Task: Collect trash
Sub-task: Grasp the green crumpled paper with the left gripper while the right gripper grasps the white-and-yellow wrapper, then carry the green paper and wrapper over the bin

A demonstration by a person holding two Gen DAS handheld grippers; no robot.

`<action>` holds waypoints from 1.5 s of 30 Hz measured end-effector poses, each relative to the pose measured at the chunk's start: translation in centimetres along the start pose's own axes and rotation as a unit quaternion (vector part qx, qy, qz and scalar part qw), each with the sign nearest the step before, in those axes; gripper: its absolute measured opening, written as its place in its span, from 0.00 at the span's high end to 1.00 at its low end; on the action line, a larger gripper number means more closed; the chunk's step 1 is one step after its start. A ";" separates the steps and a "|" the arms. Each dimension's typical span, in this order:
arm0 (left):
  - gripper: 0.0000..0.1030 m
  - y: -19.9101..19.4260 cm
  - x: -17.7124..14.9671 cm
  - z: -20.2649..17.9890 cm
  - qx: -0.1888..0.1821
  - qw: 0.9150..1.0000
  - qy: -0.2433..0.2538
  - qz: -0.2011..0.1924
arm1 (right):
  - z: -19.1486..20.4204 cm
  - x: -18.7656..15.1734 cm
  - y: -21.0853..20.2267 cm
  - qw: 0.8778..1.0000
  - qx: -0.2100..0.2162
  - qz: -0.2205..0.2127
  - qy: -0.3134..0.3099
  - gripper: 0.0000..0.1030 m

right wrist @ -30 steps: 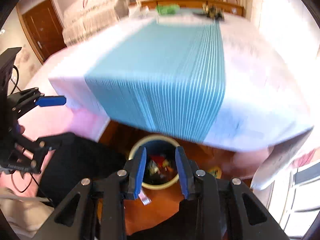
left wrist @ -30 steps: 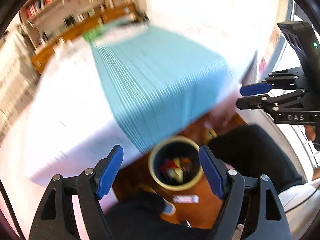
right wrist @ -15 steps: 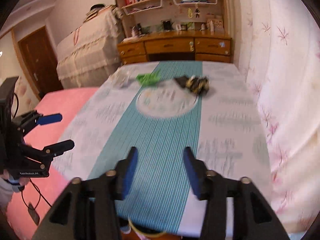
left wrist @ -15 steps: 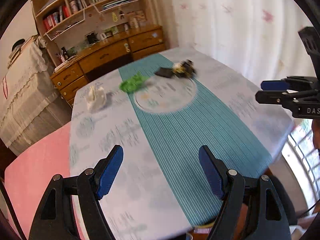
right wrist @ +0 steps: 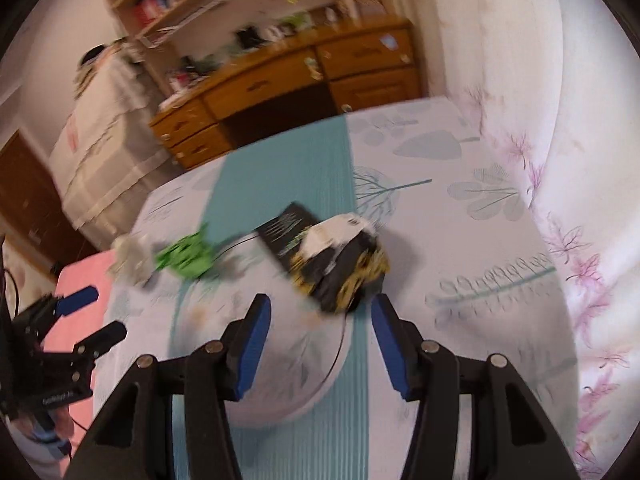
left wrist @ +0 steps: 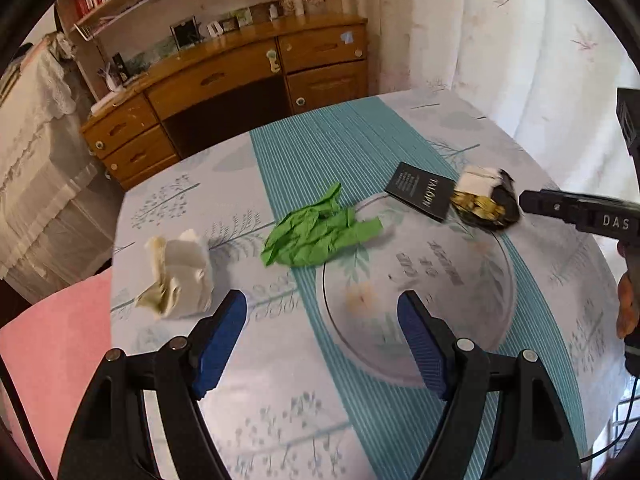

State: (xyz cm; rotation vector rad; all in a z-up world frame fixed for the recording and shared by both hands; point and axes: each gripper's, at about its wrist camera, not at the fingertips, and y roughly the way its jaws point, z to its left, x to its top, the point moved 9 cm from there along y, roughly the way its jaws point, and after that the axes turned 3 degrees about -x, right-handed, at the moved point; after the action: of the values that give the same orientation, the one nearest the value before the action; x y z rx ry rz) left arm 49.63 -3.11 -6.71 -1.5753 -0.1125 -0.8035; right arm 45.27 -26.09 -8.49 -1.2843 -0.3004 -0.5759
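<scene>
Both grippers have swung up from the bin under the table edge and now look down over the tabletop. The right gripper [right wrist: 318, 334] has just been opening its jaws; they stand parted with nothing between them. The crumpled black-and-gold foil wrapper with a white scrap on top [right wrist: 340, 264] lies just ahead of its fingertips, slightly right of centre, long axis running diagonally. The left gripper [left wrist: 320, 338], jaws wide and empty, faces the crumpled green paper [left wrist: 316, 232], with the wadded cream tissue [left wrist: 178, 278] to its left. The right hand is nearer the wrapper.
</scene>
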 end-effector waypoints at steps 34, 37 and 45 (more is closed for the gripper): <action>0.57 5.4 1.6 -1.2 0.018 1.000 0.006 0.006 | 1.7 -3.2 -0.8 0.994 0.109 -0.008 -0.006 0.49; 0.57 1.8 -0.2 -2.6 0.003 1.000 0.005 -0.005 | 2.5 -4.7 -3.7 0.993 0.114 -0.016 -0.016 0.49; 0.57 -8.5 -7.3 -5.8 -0.032 0.999 -0.019 -0.031 | 5.3 -10.8 -12.1 0.991 0.120 -0.038 -0.056 0.49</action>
State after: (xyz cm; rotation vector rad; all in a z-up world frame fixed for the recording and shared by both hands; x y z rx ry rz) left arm 37.33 -3.98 -3.88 -1.6553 -0.1647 -0.8319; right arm 30.17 -20.51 -2.85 -1.0779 -0.4982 -0.5152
